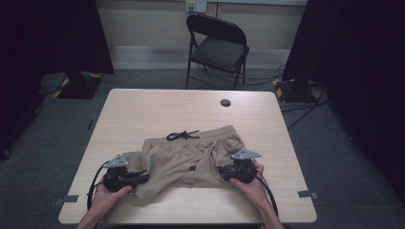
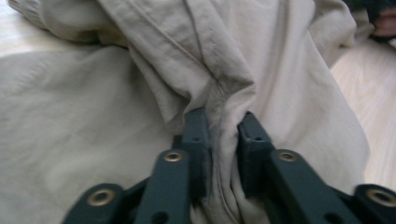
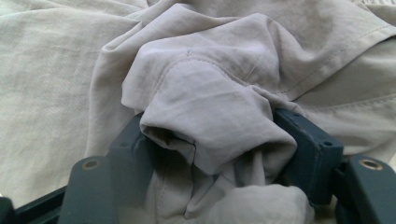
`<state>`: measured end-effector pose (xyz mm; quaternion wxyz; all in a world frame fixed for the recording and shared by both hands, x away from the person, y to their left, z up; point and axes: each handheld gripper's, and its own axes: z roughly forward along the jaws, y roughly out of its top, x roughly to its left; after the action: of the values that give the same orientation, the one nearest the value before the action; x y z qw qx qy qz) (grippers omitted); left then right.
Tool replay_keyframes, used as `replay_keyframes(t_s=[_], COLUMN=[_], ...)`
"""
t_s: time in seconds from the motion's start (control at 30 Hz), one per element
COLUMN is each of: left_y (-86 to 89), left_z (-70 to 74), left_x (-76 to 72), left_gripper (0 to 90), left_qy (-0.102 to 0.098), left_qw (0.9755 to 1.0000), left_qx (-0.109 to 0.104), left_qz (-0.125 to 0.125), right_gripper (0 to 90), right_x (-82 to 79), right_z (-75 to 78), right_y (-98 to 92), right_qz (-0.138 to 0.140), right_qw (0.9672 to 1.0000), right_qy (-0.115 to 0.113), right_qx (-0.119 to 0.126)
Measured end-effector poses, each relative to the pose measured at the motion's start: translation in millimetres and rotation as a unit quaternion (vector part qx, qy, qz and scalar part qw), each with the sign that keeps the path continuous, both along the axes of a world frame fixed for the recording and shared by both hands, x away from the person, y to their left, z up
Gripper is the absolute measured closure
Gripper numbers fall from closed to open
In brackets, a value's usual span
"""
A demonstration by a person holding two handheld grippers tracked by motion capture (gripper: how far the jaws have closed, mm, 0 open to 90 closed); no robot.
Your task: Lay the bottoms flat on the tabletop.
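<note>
At the table's near edge, a person's two hands each hold a gripper against a crumpled pair of tan shorts (image 1: pixel 191 160) lying on the pale wooden table (image 1: pixel 143 105). At about seven o'clock, the left gripper (image 1: pixel 143 177) has its jaws drawn narrow, pinching a thin fold of the fabric between them. At about five o'clock, the right gripper (image 1: pixel 222 172) has its jaws set wider, clamped around a thick bunched roll of the cloth. Gripping both sides likely lets the garment be spread or lifted evenly. Toward twelve o'clock, the black drawstring (image 1: pixel 182 135) trails from the waistband. Beyond it sits a dark round cable hole (image 1: pixel 225 102), and past the table a black folding chair (image 1: pixel 217 47).
</note>
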<state>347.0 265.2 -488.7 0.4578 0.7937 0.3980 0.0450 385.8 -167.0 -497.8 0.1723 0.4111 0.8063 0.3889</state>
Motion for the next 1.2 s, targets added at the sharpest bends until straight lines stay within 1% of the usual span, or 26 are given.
replay_keyframes(t_s=[0.03,0.1,0.17,0.2,0.23,0.33,0.4,0.5,0.53,0.6,0.63,0.67,0.7,0.73,0.77,0.8,0.83,0.87,0.9,0.93,0.97,1.0,1.03,1.1,1.13,1.2], left_y=[1.3,5.7,10.9,12.7,14.5,18.2,19.0,18.6,18.2,15.8,13.4,11.1,5.6,0.2,-6.2,-13.4,-19.7,-26.1,-29.7,-33.4,-33.7,-31.8,-27.9,-16.3,-10.8,-1.7], left_z=[2.9,9.6,15.0,17.0,19.0,27.0,34.5,46.0,49.3,59.3,62.7,64.7,66.9,67.2,65.3,61.5,55.9,48.8,43.1,33.3,27.9,19.9,14.9,7.5,4.4,-1.5], left_x=[-0.1,-1.0,-1.2,-1.0,-0.4,2.1,4.5,15.0,18.2,29.3,35.6,40.6,49.3,56.0,62.4,67.9,72.5,75.0,75.8,74.9,73.3,69.6,66.4,60.6,58.0,53.8], left_gripper=[70.2,66.1,61.5,59.5,57.9,53.4,52.0,51.9,53.2,57.8,60.1,61.9,64.3,65.8,66.1,66.1,66.0,65.6,65.3,65.3,65.1,65.2,65.5,65.8,65.8,64.1], left_qy=[-0.003,-0.014,-0.020,-0.024,-0.026,-0.037,-0.047,-0.057,-0.058,-0.066,-0.070,-0.072,-0.070,-0.066,-0.058,-0.048,-0.037,-0.027,-0.021,-0.009,-0.003,0.006,0.011,0.019,0.021,0.031], left_qw=[1.0000,0.9998,0.9994,0.9990,0.9989,0.9983,0.9978,0.9971,0.9969,0.9959,0.9953,0.9948,0.9950,0.9954,0.9960,0.9969,0.9981,0.9989,0.9993,0.9997,0.9998,0.9998,0.9998,0.9993,0.9990,0.9978], left_qx=[-0.001,-0.014,-0.023,-0.026,-0.027,-0.030,-0.029,-0.033,-0.038,-0.047,-0.053,-0.058,-0.060,-0.060,-0.060,-0.055,-0.045,-0.032,-0.024,-0.018,-0.012,-0.004,0.000,0.003,0.010,0.022], left_qz=[0.004,0.008,0.019,0.027,0.029,0.035,0.037,0.040,0.038,0.039,0.041,0.042,0.039,0.036,0.032,0.029,0.022,0.022,0.020,0.014,0.014,0.016,0.019,0.031,0.040,0.055], right_gripper=[31.9,30.6,28.1,26.7,25.6,24.0,23.6,24.3,26.3,35.4,38.8,42.0,46.2,49.6,51.8,53.5,55.2,55.4,56.2,56.4,56.3,56.2,56.2,55.6,54.4,53.9], right_x=[-0.1,-0.6,-2.3,-3.9,-5.9,-10.7,-13.9,-10.7,-7.5,-0.9,5.0,10.8,16.4,26.5,35.3,43.7,51.6,58.8,64.4,67.9,71.4,72.0,71.4,67.0,64.6,57.9], right_z=[0.6,3.0,5.4,7.4,9.9,20.5,31.6,48.2,53.5,62.8,68.8,72.4,73.7,73.6,71.3,67.6,62.7,56.8,50.7,45.7,37.7,33.4,26.7,18.6,15.8,11.8], right_y=[-0.1,-1.2,-2.5,-2.8,-3.2,-7.8,-11.1,-14.0,-14.5,-13.7,-11.1,-7.8,-5.4,-1.3,2.0,5.5,8.6,11.2,13.0,14.1,15.1,15.2,13.4,6.9,2.7,-4.4], right_qz=[0.000,0.002,0.001,0.002,0.004,0.002,-0.001,-0.004,-0.005,0.002,0.010,0.010,0.013,0.014,0.011,0.007,0.003,-0.001,-0.006,-0.005,-0.006,-0.007,-0.006,-0.009,-0.011,-0.015], right_qw=[1.0000,1.0000,0.9998,0.9998,0.9998,0.9999,0.9999,0.9995,0.9993,0.9988,0.9987,0.9987,0.9987,0.9986,0.9987,0.9990,0.9993,0.9995,0.9997,0.9999,1.0000,0.9999,0.9996,0.9994,0.9991,0.9989], right_qy=[0.003,0.009,0.018,0.018,0.018,0.012,0.000,-0.012,-0.017,-0.025,-0.030,-0.032,-0.034,-0.033,-0.032,-0.031,-0.028,-0.024,-0.017,-0.010,0.001,0.006,0.012,0.026,0.033,0.040], right_qx=[0.000,-0.003,-0.002,-0.005,-0.005,0.005,0.015,0.030,0.034,0.041,0.040,0.037,0.036,0.040,0.039,0.032,0.025,0.021,0.015,0.011,-0.003,-0.012,-0.023,-0.023,-0.023,-0.021])
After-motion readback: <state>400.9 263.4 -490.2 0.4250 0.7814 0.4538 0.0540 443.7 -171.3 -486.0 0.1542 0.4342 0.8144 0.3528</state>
